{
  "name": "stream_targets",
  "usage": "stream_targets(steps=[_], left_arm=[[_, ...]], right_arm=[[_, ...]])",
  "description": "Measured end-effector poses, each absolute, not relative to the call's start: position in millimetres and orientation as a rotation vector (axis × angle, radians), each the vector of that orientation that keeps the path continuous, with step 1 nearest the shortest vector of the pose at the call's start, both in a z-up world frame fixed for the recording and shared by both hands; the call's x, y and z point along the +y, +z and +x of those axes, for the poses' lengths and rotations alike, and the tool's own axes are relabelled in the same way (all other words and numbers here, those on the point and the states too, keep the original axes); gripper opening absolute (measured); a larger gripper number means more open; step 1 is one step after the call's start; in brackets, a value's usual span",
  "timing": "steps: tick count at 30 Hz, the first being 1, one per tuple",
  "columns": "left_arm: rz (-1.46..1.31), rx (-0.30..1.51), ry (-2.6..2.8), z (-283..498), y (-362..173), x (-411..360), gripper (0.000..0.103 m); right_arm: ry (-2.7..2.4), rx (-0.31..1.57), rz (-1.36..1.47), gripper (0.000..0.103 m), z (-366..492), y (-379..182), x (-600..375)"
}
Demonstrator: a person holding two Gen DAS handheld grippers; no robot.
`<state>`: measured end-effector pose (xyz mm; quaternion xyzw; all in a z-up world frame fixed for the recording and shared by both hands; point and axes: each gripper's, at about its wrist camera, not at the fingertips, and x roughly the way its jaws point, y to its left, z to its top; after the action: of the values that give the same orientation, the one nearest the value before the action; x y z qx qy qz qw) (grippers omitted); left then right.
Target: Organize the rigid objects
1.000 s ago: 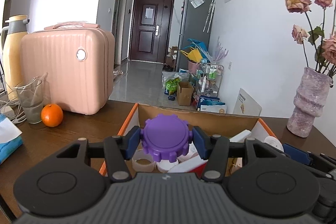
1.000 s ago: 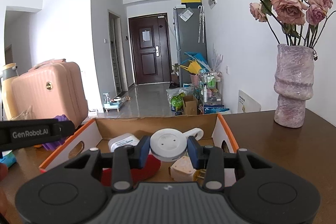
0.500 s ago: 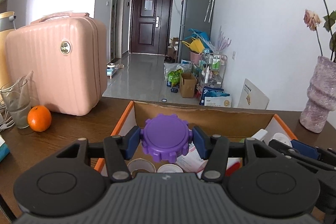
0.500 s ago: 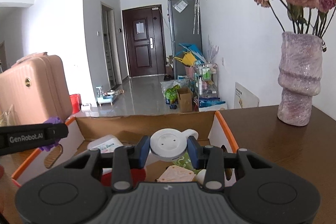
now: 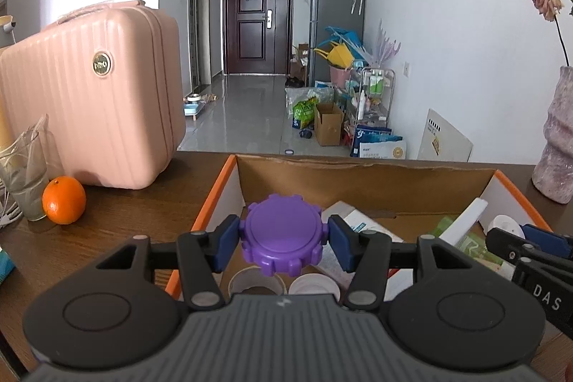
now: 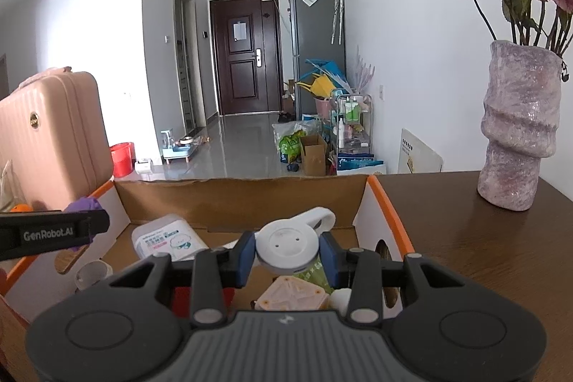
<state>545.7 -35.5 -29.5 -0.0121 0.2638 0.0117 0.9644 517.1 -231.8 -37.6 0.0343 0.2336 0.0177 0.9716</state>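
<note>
My left gripper [image 5: 283,236] is shut on a purple gear-edged lid [image 5: 283,233], held over the left part of an open cardboard box [image 5: 358,170] with orange rims. Below the lid, two round rims, one clear [image 5: 255,281] and one white [image 5: 314,285], lie in the box. My right gripper [image 6: 287,249] is shut on a white round disc with a loop handle [image 6: 288,244], over the box's right part [image 6: 379,203]. Under it lie a pale pink angular piece [image 6: 293,298] and a white wipes pack [image 6: 166,237]. Each gripper shows at the edge of the other's view.
The box sits on a dark wooden table [image 6: 465,238]. A pink suitcase [image 5: 89,95], an orange [image 5: 63,200] and a glass [image 5: 25,178] stand left of the box. A purple vase with dried roses [image 6: 519,131] stands to its right. Beyond the table's far edge is a hallway.
Both grippers have moved forward and lower over the box, each still holding its object; more of the box's inside now shows below them.
</note>
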Motion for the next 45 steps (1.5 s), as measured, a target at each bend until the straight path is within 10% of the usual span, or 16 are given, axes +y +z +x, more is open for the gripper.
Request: stream_targets(steps=[5,8,12,16,45], left_arm=[[-0.014,0.534,0.016,544.4,-31.1,-37.0,0.057],[0.002,0.505,0.032,539.5,-30.7,-38.8,0.082],[-0.008,0.473,0.026,534.4,-26.7,-37.2,0.102],[-0.028,0.442,0.021,528.6,-20.9,-36.5,0.103],[-0.036,0.281,-0.007,299.8,48.5,-1.2,0.103]], right_arm=[[0.038,0.483,0.055,0.039,514.9,-40.1,-228.6],[0.024,0.488,0.058,0.041,515.3,-40.6,-229.3],[0.002,0.465,0.071,0.086,511.4,-37.7,-232.5],[-0.011,0.407,0.080,0.102,502.2,-31.9,-233.7],[-0.019,0.235,0.129,0.103,290.0,44.6,-257.0]])
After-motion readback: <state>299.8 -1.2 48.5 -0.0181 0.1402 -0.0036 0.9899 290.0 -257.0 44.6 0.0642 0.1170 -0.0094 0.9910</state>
